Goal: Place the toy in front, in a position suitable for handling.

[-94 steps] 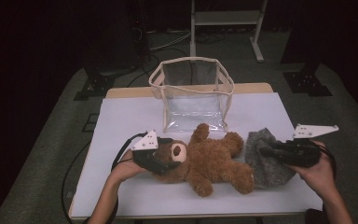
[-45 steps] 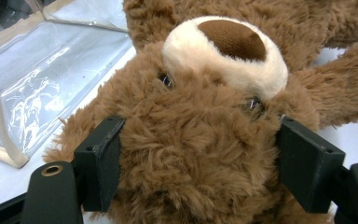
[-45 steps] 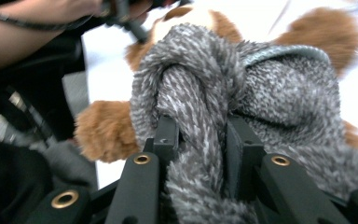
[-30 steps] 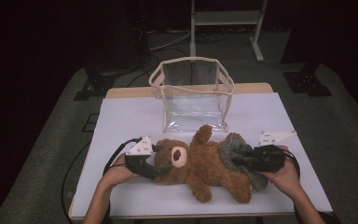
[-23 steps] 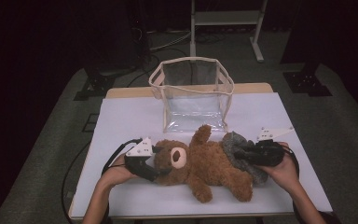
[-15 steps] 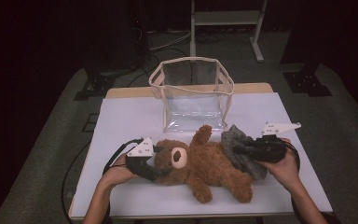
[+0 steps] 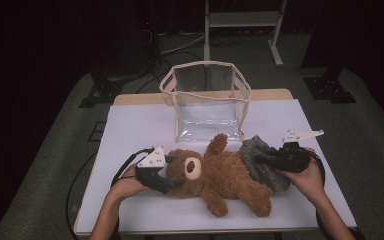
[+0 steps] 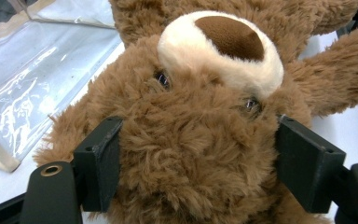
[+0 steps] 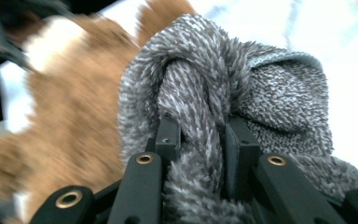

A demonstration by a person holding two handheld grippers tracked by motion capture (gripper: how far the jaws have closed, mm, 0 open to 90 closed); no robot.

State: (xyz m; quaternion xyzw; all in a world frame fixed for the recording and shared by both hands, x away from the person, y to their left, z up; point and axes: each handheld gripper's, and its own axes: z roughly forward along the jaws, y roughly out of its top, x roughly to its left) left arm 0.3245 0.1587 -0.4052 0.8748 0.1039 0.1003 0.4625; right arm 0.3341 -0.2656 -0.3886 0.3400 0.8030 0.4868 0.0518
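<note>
Two tools clamped, left (image 8: 193,163) on teddy bear (image 7: 220,175), right (image 9: 196,140) on grey knit (image 9: 261,93), clear bag (image 7: 206,100) behind.

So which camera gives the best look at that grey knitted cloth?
The right gripper view: the grey knitted cloth sits close up, pinched between that gripper's jaws. In the high view it is small, beside the teddy bear.

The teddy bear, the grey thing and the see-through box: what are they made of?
The teddy bear looks like soft plush: long, shaggy brown pile with a smoother cream muzzle. The grey thing seems to be knitted, fuzzy fabric: flecked grey-and-white yarn in visible rows, folded softly. The see-through box is probably thin, glossy clear plastic film, wrinkled and shiny, with beige, likely cloth, edging.
</note>
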